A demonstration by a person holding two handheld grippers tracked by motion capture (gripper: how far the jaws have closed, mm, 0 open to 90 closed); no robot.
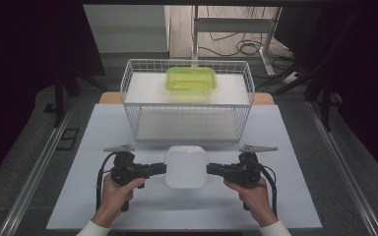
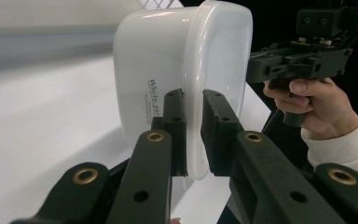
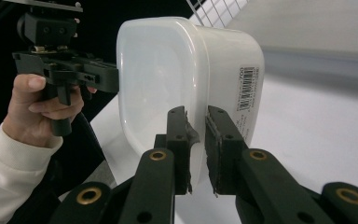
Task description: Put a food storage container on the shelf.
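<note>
A white, rounded-square plastic container with its lid on (image 1: 186, 166) sits near the front middle of the pale grey table top (image 1: 295, 196), just in front of a white wire basket (image 1: 187, 98). Bare table lies open to its left, right and front, while the basket's front wall stands close behind it.

The left gripper (image 1: 163, 168) meets the container's left edge. In the left gripper view its two black jaws are drawn close together on either side of the lid's protruding rim (image 2: 193, 135), pinching it. The right gripper (image 1: 209, 169) meets the opposite edge. In the right gripper view its jaws (image 3: 196, 140) likewise stand narrowly apart with the lid rim between them. A barcode label (image 3: 244, 88) shows on the container's side wall there, and printed lettering (image 2: 154, 98) shows on the wall facing the left gripper.

The person's left hand (image 1: 118, 189) and right hand (image 1: 248, 189) hold the grippers' handles, white sleeves entering from the front edge.

Inside the basket, on its raised white shelf (image 1: 142, 88), rests a translucent yellow-green rectangular plastic box (image 1: 191, 78), toward the rear.
</note>
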